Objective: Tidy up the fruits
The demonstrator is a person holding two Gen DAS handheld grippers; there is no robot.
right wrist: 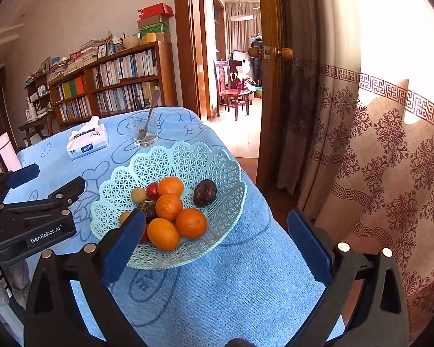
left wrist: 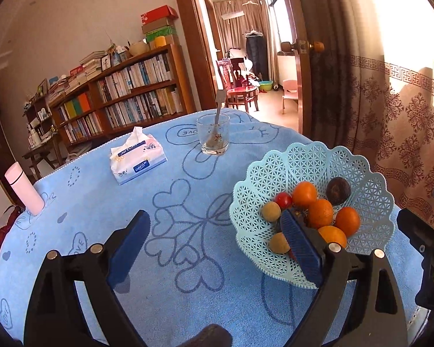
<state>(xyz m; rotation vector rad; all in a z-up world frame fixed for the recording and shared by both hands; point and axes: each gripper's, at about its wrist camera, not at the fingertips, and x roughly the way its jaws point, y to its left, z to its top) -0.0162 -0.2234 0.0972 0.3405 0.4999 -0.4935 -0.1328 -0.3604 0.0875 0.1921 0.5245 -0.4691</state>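
Note:
A light blue lattice fruit basket [left wrist: 309, 162] [right wrist: 188, 156] stands on the blue towel-covered table. It holds several oranges [left wrist: 319, 212] [right wrist: 191, 222], a cherry tomato [left wrist: 283, 200] [right wrist: 152, 190], two tan round fruits [left wrist: 270, 211] [right wrist: 138, 194] and a dark avocado-like fruit [left wrist: 338, 190] [right wrist: 204, 193]. My left gripper [left wrist: 217, 240] is open and empty, left of the basket, its right finger over the basket's near rim. My right gripper [right wrist: 217, 240] is open and empty, in front of the basket. The left gripper also shows in the right wrist view [right wrist: 46, 180].
A glass with a spoon [left wrist: 213, 134] [right wrist: 143, 129], a tissue pack [left wrist: 137, 156] [right wrist: 86, 141] and a pink bottle [left wrist: 24, 189] [right wrist: 7, 151] stand on the table. Behind are a bookshelf [left wrist: 124, 95], a doorway and a patterned curtain [right wrist: 384, 156] at the right.

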